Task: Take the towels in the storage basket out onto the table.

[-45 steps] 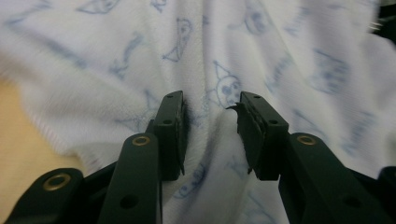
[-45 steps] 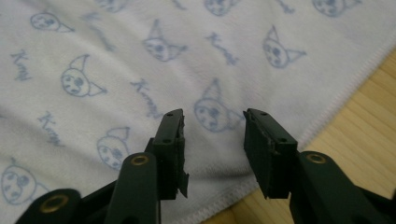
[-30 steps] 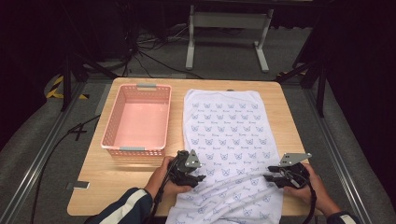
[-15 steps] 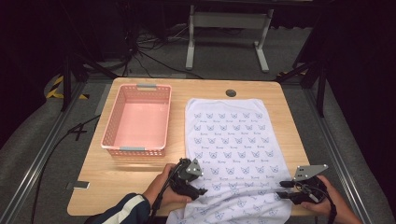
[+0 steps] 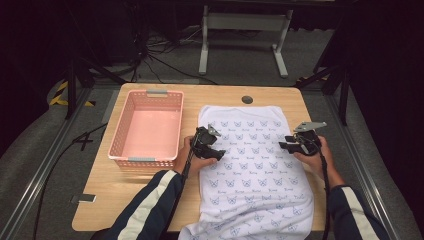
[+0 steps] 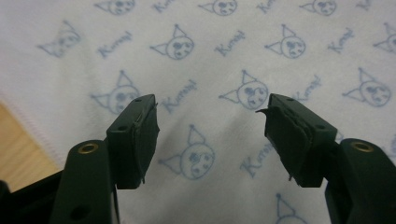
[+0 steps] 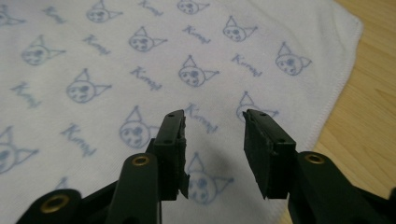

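A white towel [image 5: 255, 165] with little blue cat faces is lying flat on the right part of the table, its near end hanging over the edge.

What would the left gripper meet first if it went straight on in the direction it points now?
Most likely the printed white towel: the left gripper has open, empty jaws aimed at the cloth just inside its hemmed edge. How near the cloth lies is hard to judge.

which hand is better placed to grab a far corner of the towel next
Probably right. The right gripper hangs open near the towel's right edge, with a rounded corner ahead in its own view. The left gripper, also open, sits over the towel's left part beside the pink basket.
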`<state>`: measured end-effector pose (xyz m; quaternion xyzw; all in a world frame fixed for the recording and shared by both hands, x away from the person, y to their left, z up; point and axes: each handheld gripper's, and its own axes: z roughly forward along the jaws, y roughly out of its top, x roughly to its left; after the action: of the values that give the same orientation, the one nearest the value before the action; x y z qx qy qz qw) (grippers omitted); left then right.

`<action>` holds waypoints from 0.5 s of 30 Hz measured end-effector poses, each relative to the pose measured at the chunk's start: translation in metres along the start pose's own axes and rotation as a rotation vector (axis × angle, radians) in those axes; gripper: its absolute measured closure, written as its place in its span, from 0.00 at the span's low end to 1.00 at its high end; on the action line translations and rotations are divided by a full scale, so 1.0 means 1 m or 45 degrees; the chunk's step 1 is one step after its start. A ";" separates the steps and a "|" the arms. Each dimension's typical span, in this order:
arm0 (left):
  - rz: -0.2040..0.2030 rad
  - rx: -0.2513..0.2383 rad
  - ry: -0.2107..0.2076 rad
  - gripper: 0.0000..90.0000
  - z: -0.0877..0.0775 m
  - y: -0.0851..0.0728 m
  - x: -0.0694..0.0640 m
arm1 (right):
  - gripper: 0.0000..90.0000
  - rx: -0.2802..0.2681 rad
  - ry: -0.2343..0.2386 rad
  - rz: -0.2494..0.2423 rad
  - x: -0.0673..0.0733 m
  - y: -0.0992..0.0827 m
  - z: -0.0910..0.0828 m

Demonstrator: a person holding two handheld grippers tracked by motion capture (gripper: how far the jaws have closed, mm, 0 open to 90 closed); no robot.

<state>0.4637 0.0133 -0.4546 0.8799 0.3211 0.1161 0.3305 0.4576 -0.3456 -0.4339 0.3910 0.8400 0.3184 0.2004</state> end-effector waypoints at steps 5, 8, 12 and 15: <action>-0.021 -0.003 -0.007 0.41 0.005 -0.004 -0.003 | 0.67 0.075 0.042 -0.012 0.005 -0.005 0.014; 0.002 -0.025 -0.017 0.41 0.004 -0.008 -0.009 | 0.67 0.094 0.053 0.005 0.004 -0.012 0.006; 0.086 -0.007 -0.087 0.43 -0.001 -0.013 -0.024 | 0.67 0.114 0.072 0.025 0.004 -0.029 -0.012; 0.132 0.016 -0.159 0.44 -0.005 -0.014 -0.035 | 0.67 0.138 0.086 0.008 0.008 -0.043 -0.027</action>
<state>0.4278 0.0013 -0.4597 0.9028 0.2547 0.0761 0.3380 0.4141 -0.3701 -0.4447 0.3928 0.8611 0.2862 0.1494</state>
